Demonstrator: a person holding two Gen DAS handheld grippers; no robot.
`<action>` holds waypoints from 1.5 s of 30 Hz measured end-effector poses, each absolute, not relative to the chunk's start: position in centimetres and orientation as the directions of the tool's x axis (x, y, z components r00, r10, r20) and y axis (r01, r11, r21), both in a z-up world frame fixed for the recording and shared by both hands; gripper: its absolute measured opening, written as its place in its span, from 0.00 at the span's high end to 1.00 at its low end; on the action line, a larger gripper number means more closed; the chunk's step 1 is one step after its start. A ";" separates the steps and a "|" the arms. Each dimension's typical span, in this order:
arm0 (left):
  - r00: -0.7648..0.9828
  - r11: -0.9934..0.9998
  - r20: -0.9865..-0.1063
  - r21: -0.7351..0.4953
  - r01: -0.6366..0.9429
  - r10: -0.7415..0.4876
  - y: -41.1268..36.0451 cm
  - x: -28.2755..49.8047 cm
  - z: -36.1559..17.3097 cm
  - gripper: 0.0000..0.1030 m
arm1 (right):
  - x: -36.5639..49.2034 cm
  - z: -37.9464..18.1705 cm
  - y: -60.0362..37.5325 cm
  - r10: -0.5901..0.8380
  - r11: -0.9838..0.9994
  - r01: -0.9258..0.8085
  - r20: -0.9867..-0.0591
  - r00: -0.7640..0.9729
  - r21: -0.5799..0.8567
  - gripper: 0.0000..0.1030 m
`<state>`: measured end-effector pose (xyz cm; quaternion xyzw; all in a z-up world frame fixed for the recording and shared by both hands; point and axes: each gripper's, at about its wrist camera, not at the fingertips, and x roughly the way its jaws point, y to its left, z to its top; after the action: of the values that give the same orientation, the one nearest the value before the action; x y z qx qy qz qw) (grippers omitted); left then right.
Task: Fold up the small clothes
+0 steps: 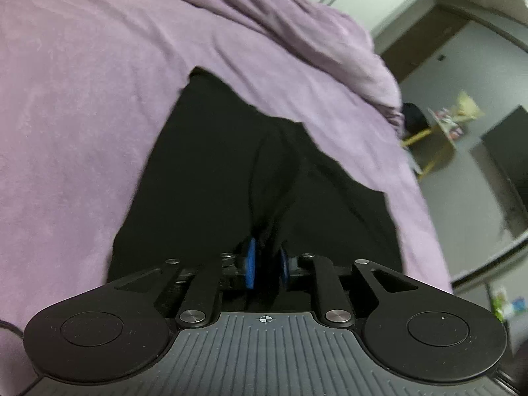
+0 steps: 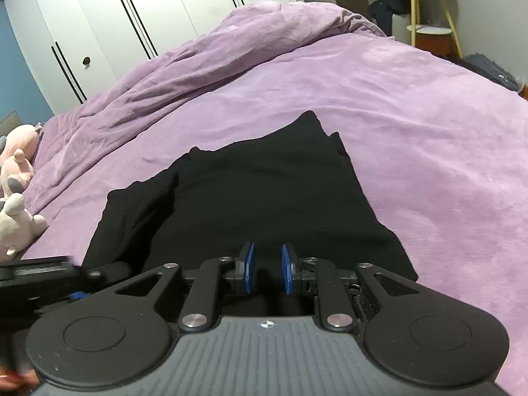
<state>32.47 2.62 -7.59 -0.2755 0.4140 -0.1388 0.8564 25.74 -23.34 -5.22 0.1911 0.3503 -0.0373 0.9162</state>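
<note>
A black garment (image 1: 214,165) lies spread on the purple bed cover (image 1: 82,99). In the left wrist view its near part is drawn up in folds that run into my left gripper (image 1: 266,257), whose blue pads pinch the bunched cloth. In the right wrist view the same garment (image 2: 264,181) lies flatter, one layer over another, with its near edge running under my right gripper (image 2: 267,264). Black cloth fills the narrow gap between that gripper's blue pads. The left gripper's black body (image 2: 39,274) shows close beside it at the left edge.
A rumpled purple duvet (image 2: 231,39) is heaped at the far side of the bed. Plush toys (image 2: 16,171) sit at the bed's left edge. White wardrobe doors (image 2: 132,16) stand behind. A small yellow-legged side table (image 2: 429,26) stands off the bed's right side.
</note>
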 end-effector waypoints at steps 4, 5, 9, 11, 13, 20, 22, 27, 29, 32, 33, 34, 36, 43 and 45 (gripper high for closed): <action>0.722 0.839 -0.576 -0.544 0.011 -0.384 5.3 29.6 -5.1 0.73 | 25.9 -5.4 -23.1 0.096 0.917 0.190 -0.654 0.751 0.352 0.83; 0.739 0.860 -0.589 -0.509 -0.026 -0.326 5.9 29.3 -5.1 0.72 | 26.0 -5.4 -22.7 0.109 0.916 0.179 -0.651 0.751 0.359 0.83; 0.683 0.880 -0.680 -0.461 -0.116 -0.266 6.6 29.7 -7.7 0.71 | 26.5 -5.4 -20.7 0.172 0.922 0.113 -0.651 0.739 0.371 0.80; 0.705 0.895 -0.660 -0.438 -0.082 -0.259 5.7 29.2 -8.0 0.63 | 26.9 -5.7 -19.5 0.193 0.932 0.077 -0.666 0.721 0.354 0.79; 0.699 0.896 -0.646 -0.443 -0.017 -0.306 5.1 29.2 -8.2 0.48 | 27.4 -6.1 -18.8 0.217 0.940 0.042 -0.687 0.693 0.339 0.76; 0.710 0.842 -0.622 -0.534 -0.076 -0.331 8.7 27.6 -7.7 0.47 | 29.9 -6.0 -19.7 0.360 0.863 0.029 -0.653 0.666 0.505 0.58; 0.729 0.821 -0.614 -0.557 -0.129 -0.302 9.5 27.5 -8.0 0.47 | 31.3 -6.3 -20.1 0.428 0.798 0.041 -0.614 0.663 0.601 0.54; 0.693 0.774 -0.627 -0.613 -0.157 -0.356 8.9 29.2 -9.4 0.47 | 34.5 -8.0 -18.3 0.483 0.745 0.070 -0.609 0.629 0.663 0.53; 0.685 0.717 -0.598 -0.679 -0.157 -0.417 8.8 29.8 -10.1 0.42 | 35.2 -8.0 -17.4 0.488 0.745 0.058 -0.601 0.633 0.665 0.60; 0.688 0.700 -0.582 -0.698 -0.151 -0.433 9.1 29.9 -10.4 0.42 | 36.1 -8.1 -16.3 0.504 0.755 0.037 -0.616 0.605 0.654 0.72; 0.689 0.696 -0.575 -0.704 -0.143 -0.440 9.3 29.8 -10.5 0.42 | 36.3 -8.2 -16.0 0.498 0.768 0.032 -0.628 0.598 0.640 0.77; 0.689 0.695 -0.574 -0.705 -0.140 -0.442 9.5 29.6 -10.5 0.42 | 36.4 -8.3 -15.7 0.490 0.780 0.024 -0.634 0.598 0.626 0.81; 0.676 0.695 -0.590 -0.701 -0.157 -0.442 9.8 29.2 -10.5 0.43 | 36.4 -8.3 -15.3 0.469 0.802 0.012 -0.642 0.607 0.597 0.91; 0.676 0.775 -0.628 -0.618 -0.133 -0.385 8.4 29.0 -9.2 0.43 | 33.8 -3.4 -13.0 0.116 0.993 -0.089 -0.653 0.749 0.074 0.94; 0.667 0.792 -0.642 -0.598 -0.127 -0.378 7.6 29.2 -9.3 0.43 | 33.1 -3.1 -13.8 -0.004 0.996 -0.050 -0.623 0.782 -0.069 0.94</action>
<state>29.24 7.61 -9.26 -0.3143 0.4014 -0.0731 0.8572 33.11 -13.82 -3.09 -0.0409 0.3300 0.0120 0.9430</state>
